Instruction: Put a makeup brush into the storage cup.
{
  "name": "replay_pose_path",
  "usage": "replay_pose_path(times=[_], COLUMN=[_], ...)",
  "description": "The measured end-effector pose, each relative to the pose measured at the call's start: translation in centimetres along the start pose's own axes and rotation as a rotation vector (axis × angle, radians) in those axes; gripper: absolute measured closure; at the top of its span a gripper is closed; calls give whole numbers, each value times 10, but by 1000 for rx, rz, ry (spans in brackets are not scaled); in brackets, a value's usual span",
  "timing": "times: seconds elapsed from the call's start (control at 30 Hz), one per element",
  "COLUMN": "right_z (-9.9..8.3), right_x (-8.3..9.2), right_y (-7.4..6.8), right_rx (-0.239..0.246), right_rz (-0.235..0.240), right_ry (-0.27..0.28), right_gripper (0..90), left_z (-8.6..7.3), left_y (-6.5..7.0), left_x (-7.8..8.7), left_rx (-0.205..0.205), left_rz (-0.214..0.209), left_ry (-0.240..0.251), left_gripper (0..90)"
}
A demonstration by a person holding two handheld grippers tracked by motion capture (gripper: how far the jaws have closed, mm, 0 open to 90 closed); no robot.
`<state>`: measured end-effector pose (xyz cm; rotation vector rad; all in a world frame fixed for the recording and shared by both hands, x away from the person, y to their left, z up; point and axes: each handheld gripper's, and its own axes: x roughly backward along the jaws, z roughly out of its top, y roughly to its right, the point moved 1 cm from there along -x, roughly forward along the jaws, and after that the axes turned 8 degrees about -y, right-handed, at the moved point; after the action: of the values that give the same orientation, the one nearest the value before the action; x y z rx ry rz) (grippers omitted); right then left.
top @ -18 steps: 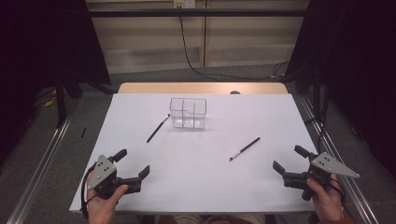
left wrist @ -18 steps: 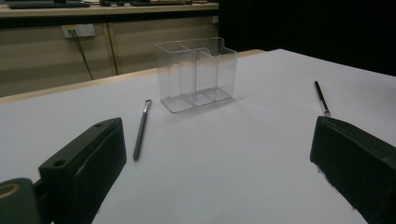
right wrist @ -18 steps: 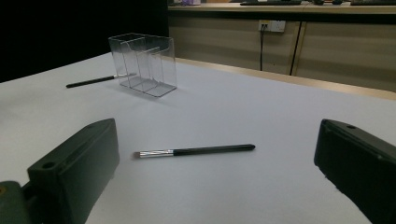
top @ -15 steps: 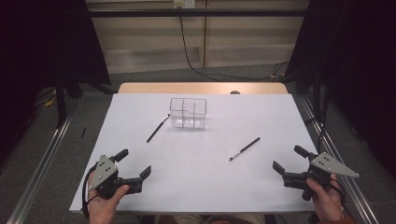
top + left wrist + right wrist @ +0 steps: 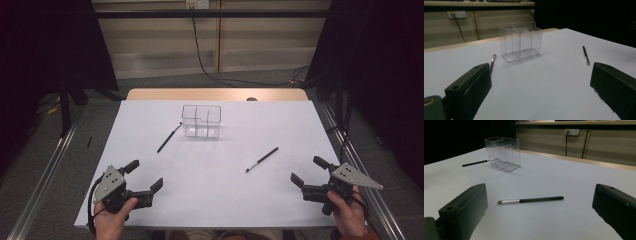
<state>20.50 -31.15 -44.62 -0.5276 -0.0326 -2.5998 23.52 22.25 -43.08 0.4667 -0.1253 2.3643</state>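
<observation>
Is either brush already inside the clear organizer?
No: in the high view both brushes lie flat on the white table, one left of the clear organizer, the other nearer the right gripper.

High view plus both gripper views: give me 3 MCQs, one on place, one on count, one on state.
1. Where is the clear organizer?
A. far middle of the table
B. near left corner
C. in a gripper

2. How many brushes lie on the white table?
A. one
B. two
C. four

3. How are the grippers?
A. both open, empty
B. both shut
C. left holds a brush

Key: 1 A, it stands far from both hands. 2 B, the left brush and the right brush. 3 A, the left gripper and the right gripper show spread jaws with nothing between.
</observation>
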Motion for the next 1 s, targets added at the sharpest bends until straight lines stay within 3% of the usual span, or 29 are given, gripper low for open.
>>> replay_pose_path(times=[0.07, 0.33, 0.87, 1.0], right_z=[1, 1, 1, 1], right_x=[0, 0, -3, -3], right_y=[-1, -5, -3, -3], right_rx=[-7, 6, 2, -5], right_rz=[6, 17, 21, 24], right_ry=[8, 3, 1, 4], right_gripper=[0, 0, 0, 0], left_z=[1, 4, 26, 30], left_y=[0, -6, -23, -29], left_x=[-2, -11, -33, -41], left_rx=[13, 18, -17, -7], left_rz=[-24, -5, -6, -7], left_ry=[-8, -58, -80, -83], left_gripper=[30, 29, 27, 26])
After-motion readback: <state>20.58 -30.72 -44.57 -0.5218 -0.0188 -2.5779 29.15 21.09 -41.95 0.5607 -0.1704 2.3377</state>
